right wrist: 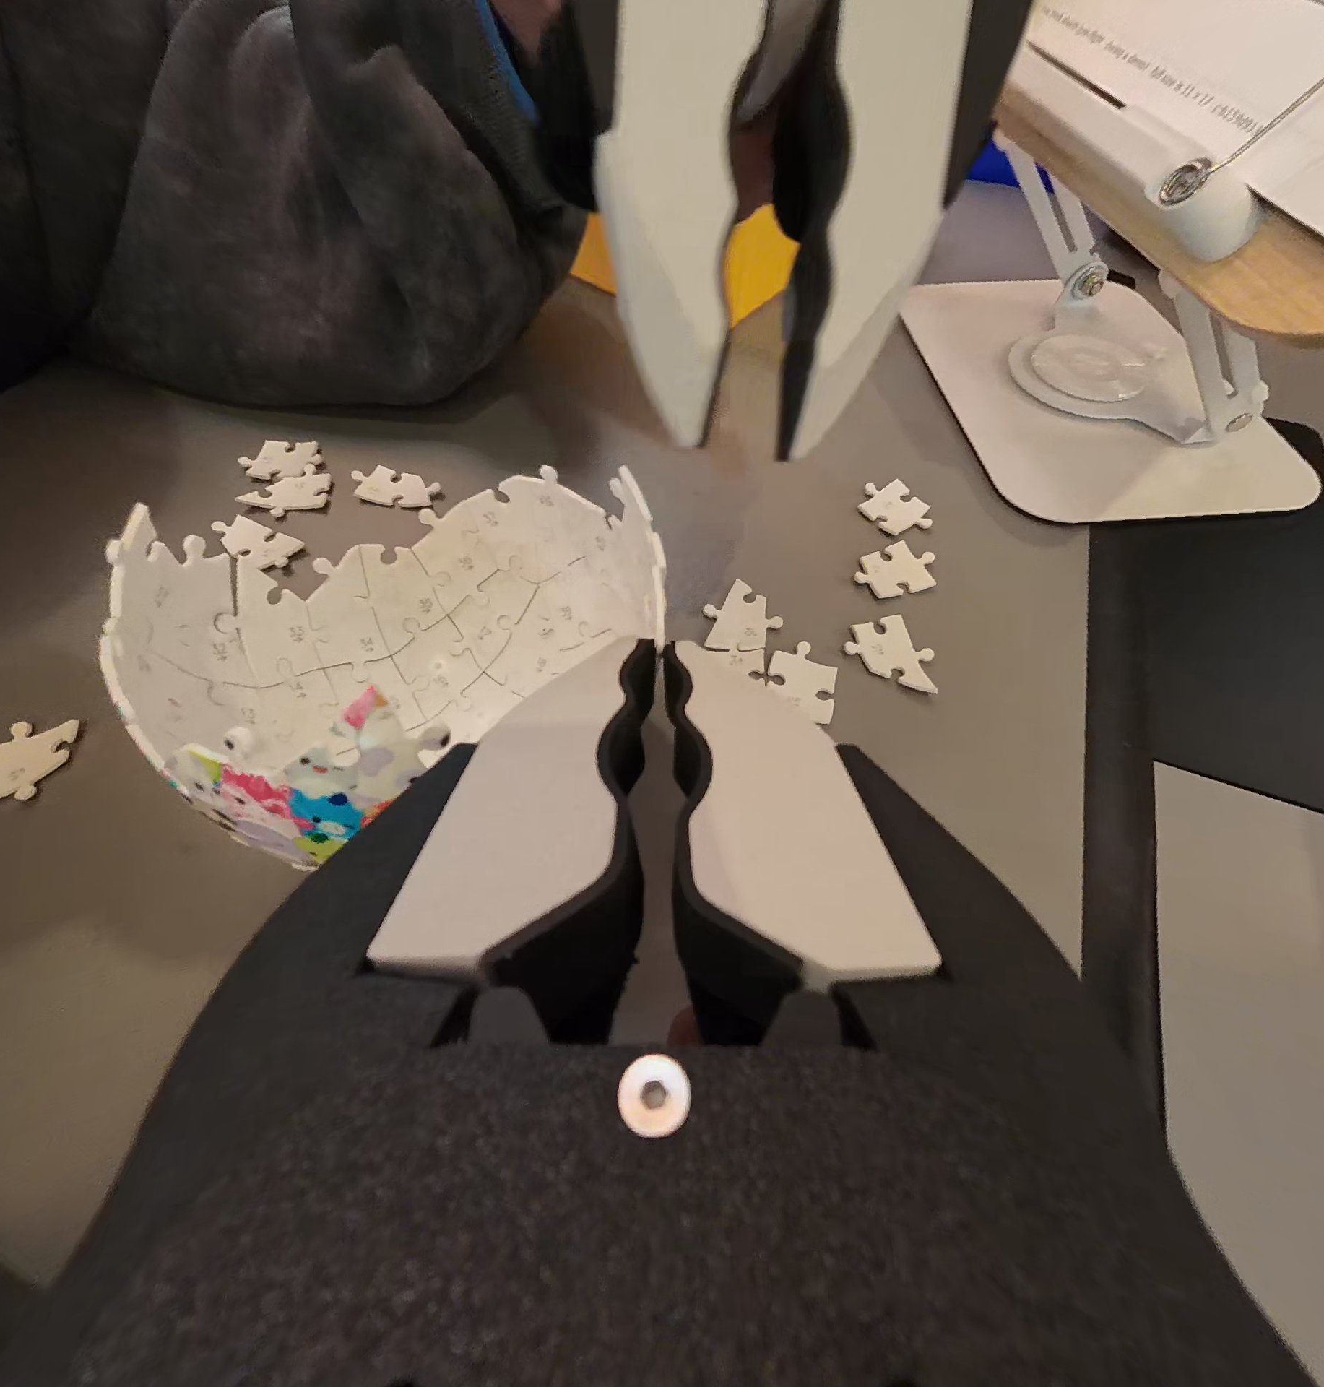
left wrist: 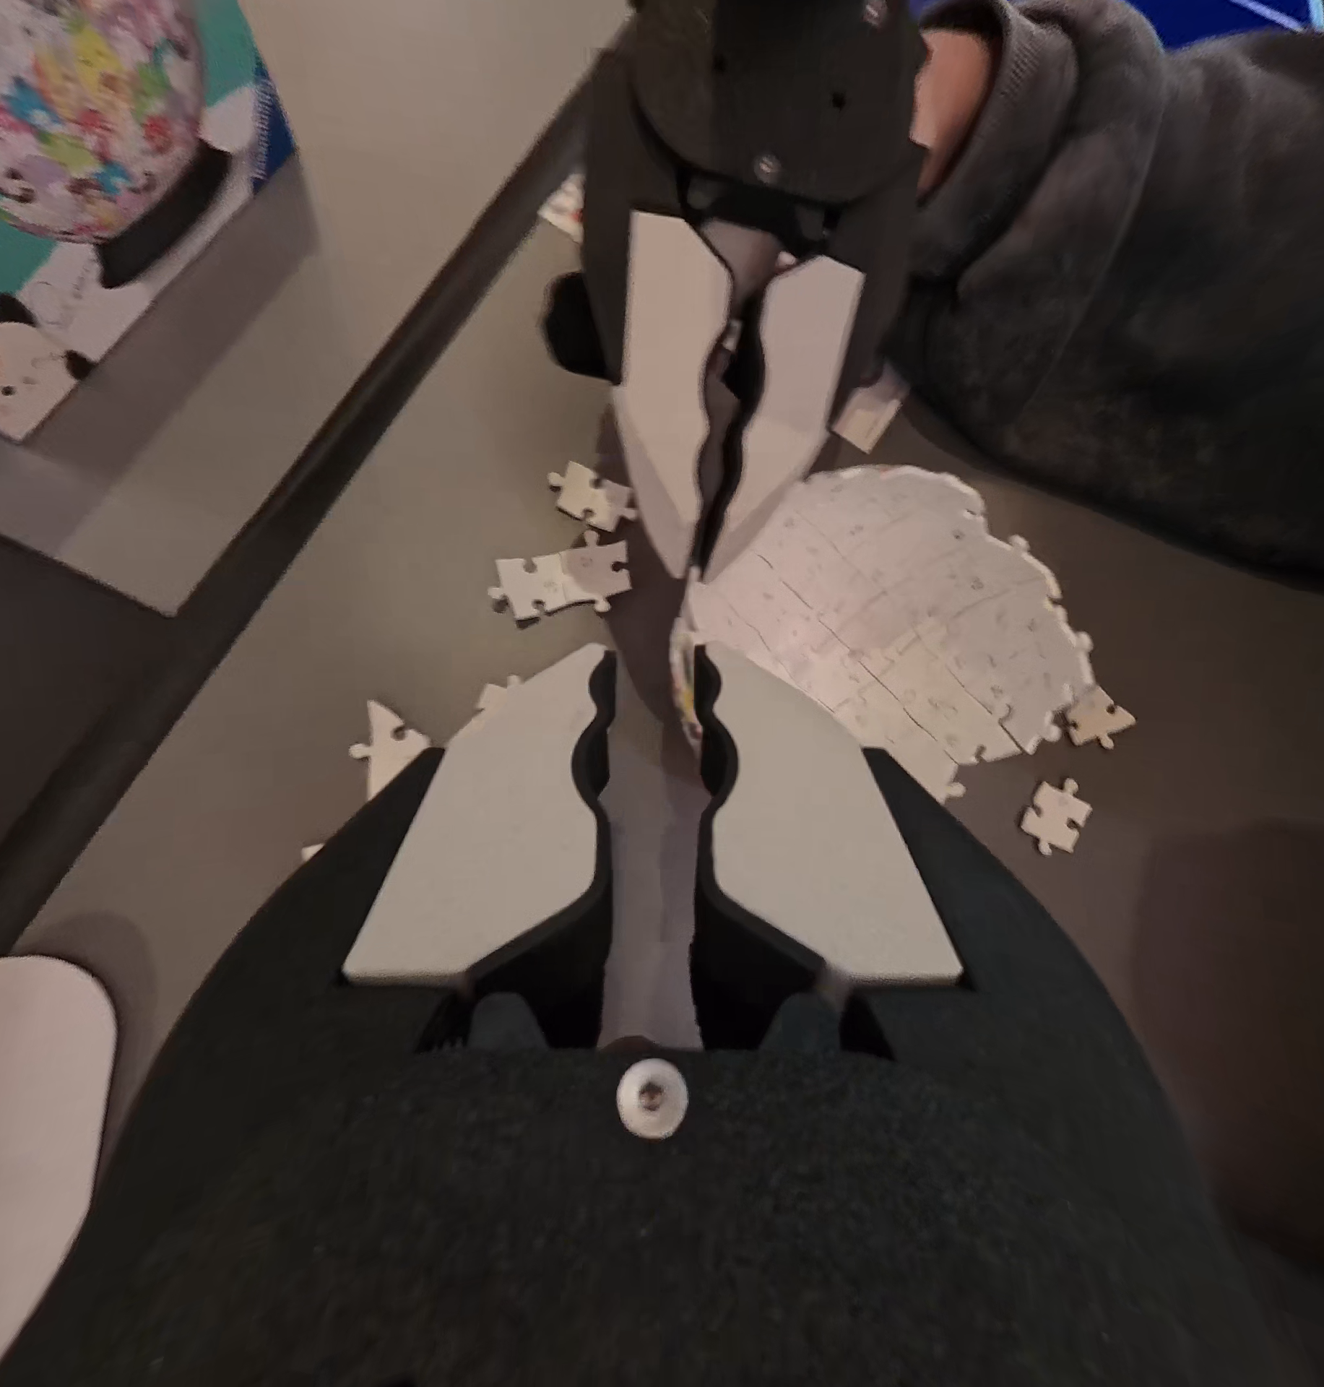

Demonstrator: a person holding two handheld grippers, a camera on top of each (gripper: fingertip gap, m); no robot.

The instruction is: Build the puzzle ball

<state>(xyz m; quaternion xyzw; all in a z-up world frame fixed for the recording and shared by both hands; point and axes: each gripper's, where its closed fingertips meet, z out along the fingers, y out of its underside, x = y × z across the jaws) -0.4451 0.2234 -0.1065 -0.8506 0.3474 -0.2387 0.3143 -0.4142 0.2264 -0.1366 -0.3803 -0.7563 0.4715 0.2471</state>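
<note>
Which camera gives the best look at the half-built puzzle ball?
The right wrist view: the half-built puzzle ball lies open toward the camera, showing its white inside, jagged rim and a strip of colourful outside. The left wrist view shows only part of its white curved shell, with both claws across its left side.

We see dim, soft indoor light with faint shadows on the table [right wrist: 944, 750]. Wide-angle distortion bends the edges. Motion blur smears the far hand-held gripper [right wrist: 741, 450] and box [left wrist: 81, 225].
</note>
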